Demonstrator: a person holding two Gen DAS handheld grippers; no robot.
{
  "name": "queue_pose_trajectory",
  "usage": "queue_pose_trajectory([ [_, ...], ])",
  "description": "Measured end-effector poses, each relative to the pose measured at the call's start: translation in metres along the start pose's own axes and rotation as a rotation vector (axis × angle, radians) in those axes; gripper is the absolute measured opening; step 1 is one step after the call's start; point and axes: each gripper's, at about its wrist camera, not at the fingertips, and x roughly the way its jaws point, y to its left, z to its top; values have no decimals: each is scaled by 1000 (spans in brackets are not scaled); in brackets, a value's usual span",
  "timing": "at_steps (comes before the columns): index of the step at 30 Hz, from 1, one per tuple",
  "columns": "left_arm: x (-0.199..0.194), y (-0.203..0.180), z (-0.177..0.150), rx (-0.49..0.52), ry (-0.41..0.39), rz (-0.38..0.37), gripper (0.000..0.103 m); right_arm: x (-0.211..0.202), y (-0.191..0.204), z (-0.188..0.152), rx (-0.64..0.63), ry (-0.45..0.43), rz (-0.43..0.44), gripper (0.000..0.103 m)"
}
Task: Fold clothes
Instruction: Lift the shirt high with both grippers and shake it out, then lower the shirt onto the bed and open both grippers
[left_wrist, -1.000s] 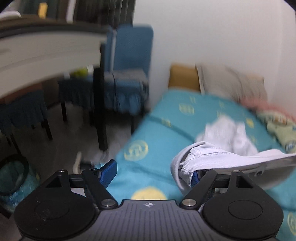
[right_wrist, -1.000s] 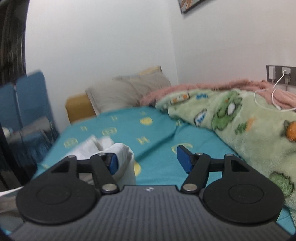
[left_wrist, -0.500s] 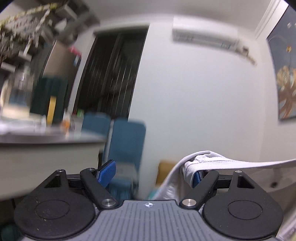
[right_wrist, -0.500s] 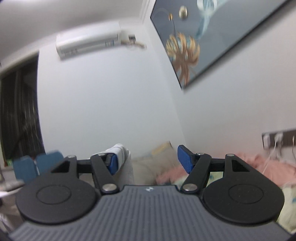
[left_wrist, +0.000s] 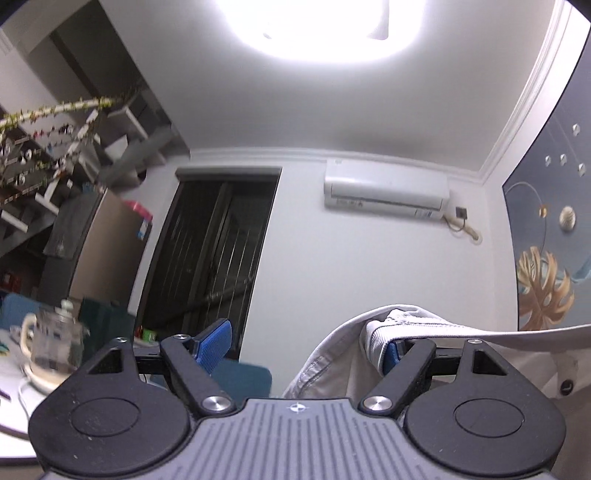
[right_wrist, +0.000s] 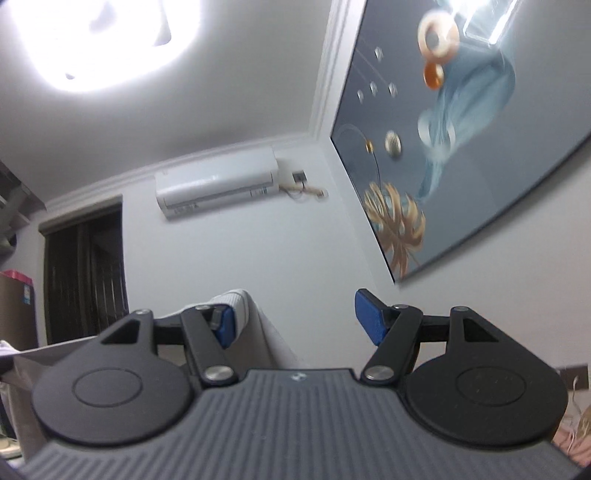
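A white garment (left_wrist: 406, 328) with a ribbed hem hangs in the air. In the left wrist view it is draped over the right finger of my left gripper (left_wrist: 303, 347), whose jaws stand wide apart with nothing between the pads. The cloth runs off taut to the right. In the right wrist view the same white garment (right_wrist: 238, 301) is hooked over the left finger of my right gripper (right_wrist: 295, 320), also wide open, and stretches away to the left. Both grippers point upward at the wall. The bed is out of view.
A wall air conditioner (left_wrist: 384, 194) hangs beside a dark doorway (left_wrist: 214, 258). A large painting (right_wrist: 461, 147) covers the right wall. A glass kettle (left_wrist: 51, 350) stands on a table at the left, with shelves (left_wrist: 55, 147) above. A bright ceiling lamp (left_wrist: 325, 26) shines overhead.
Both grippers have risen and tilted up, from facing the bed to facing the wall and ceiling. The white garment came up off the bed, still hooked on one finger of each.
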Motion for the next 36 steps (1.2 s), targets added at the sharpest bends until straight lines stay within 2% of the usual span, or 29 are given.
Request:
queue_pose_trajectory([
  [5,-24,-4,44,-30,-8,-15,81,-12,6,32,-4,-2,15,68],
  [8,-6,-4,29,-28,48,-23,81,-5,7,28,-12,40,4,68],
  [10,18,-5,0,-13,92,-29,81,7,5,12,-30,86,-13,68],
  [14,84,-6,-80,17,222,-28,81,52,-5,-51,-76,221,-35,68],
  [20,204,-22,-213,78,394,-17,80,154,-18,-181,-132,414,-61,68],
  [23,263,-42,-267,99,429,-5,80,220,-25,-237,-141,473,-93,68],
  [28,371,-70,-362,110,465,25,81,325,-36,-322,-148,494,-114,68],
  [30,415,-79,-413,129,502,28,82,364,-47,-367,-170,525,-113,68],
  [33,472,-87,-511,149,590,18,83,415,-71,-450,-183,603,-116,68],
  [36,518,-89,-623,160,740,3,83,454,-95,-547,-189,734,-122,66],
])
